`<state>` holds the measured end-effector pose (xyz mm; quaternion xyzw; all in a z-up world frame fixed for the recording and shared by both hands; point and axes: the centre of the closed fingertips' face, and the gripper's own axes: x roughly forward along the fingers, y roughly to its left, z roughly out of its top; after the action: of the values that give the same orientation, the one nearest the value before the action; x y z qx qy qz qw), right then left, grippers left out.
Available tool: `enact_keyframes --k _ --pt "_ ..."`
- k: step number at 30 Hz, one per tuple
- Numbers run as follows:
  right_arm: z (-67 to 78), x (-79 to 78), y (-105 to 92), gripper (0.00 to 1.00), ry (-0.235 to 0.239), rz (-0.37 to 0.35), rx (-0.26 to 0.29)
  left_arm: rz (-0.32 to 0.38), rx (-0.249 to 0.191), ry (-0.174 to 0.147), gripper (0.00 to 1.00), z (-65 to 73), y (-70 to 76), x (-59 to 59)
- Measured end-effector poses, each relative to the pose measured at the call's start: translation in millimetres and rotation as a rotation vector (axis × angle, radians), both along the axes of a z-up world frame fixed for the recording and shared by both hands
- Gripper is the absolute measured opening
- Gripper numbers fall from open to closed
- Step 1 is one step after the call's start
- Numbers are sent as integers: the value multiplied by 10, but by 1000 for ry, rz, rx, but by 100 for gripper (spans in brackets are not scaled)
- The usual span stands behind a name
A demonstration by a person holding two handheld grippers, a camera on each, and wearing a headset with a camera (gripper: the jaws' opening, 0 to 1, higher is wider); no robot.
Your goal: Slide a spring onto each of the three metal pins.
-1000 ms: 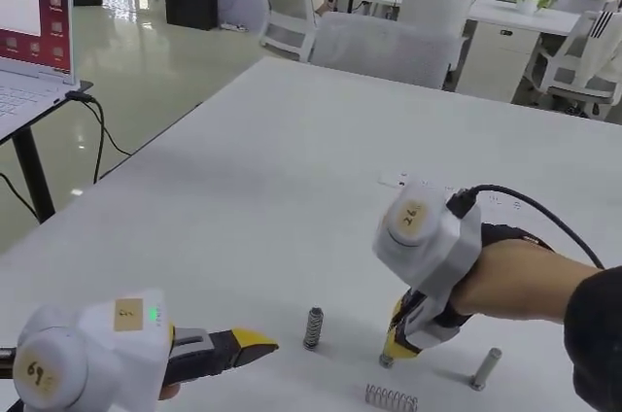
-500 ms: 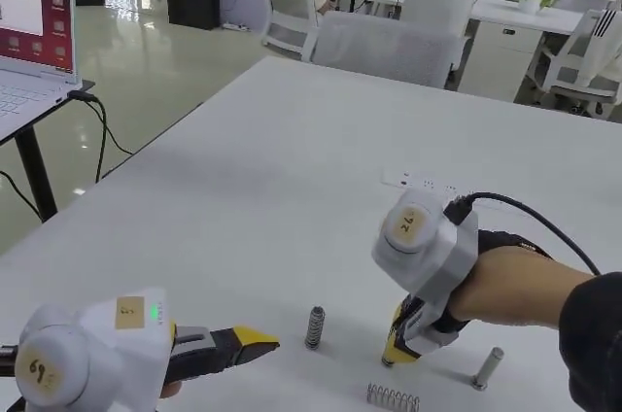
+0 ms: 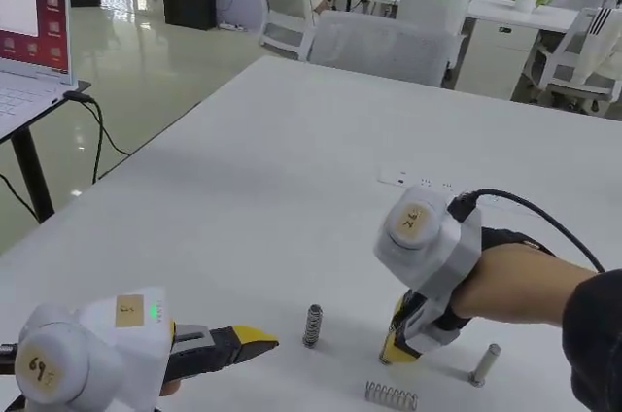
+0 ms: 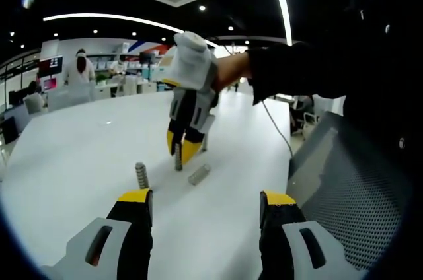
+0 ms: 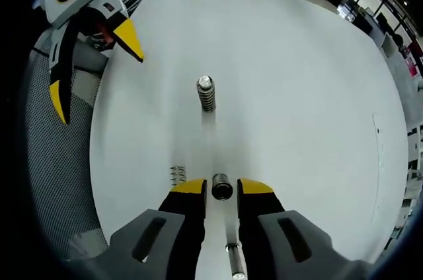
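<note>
Pin [image 5: 221, 189], grey, stands clamped in my right gripper [image 5: 221, 187]; left gripper [image 4: 208, 196] gapes over white table [image 3: 292, 169]; chairs [image 3: 374, 48] at upper frame.

Noted on table [image 3: 292, 169]: pin with a spring [image 3: 312, 326] upright, front centre. Just right of it, second pin [image 5: 220, 187] upright, clamped between fingers [image 5: 190, 191] of right gripper [image 3: 398, 354]. Loose spring [image 3: 391, 395] lying nearer front edge, below that gripper. Third pin [image 3: 483, 365] lying flat, farther right. Left gripper [image 3: 264, 341] at left, fingers spread, clear of all parts.
</note>
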<state>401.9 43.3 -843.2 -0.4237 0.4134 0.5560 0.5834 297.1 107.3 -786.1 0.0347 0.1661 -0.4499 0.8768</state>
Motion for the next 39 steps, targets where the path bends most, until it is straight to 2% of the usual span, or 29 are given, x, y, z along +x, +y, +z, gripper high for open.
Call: enact_keyframes --k 8,22,30,39 --pt "72 -17 -61 19 -8 -9 8 -5 3 0 61 -5 -10 0" --pt "139 -154 -178 19 -3 -24 19 -16 7 -7 60 12 -30 6" --pt "110 -289 -234 18 17 -25 16 -21 9 -10 60 18 -42 6" --pt "-53 -444 -248 17 45 0 -5 -26 11 -11 60 33 -51 -8"
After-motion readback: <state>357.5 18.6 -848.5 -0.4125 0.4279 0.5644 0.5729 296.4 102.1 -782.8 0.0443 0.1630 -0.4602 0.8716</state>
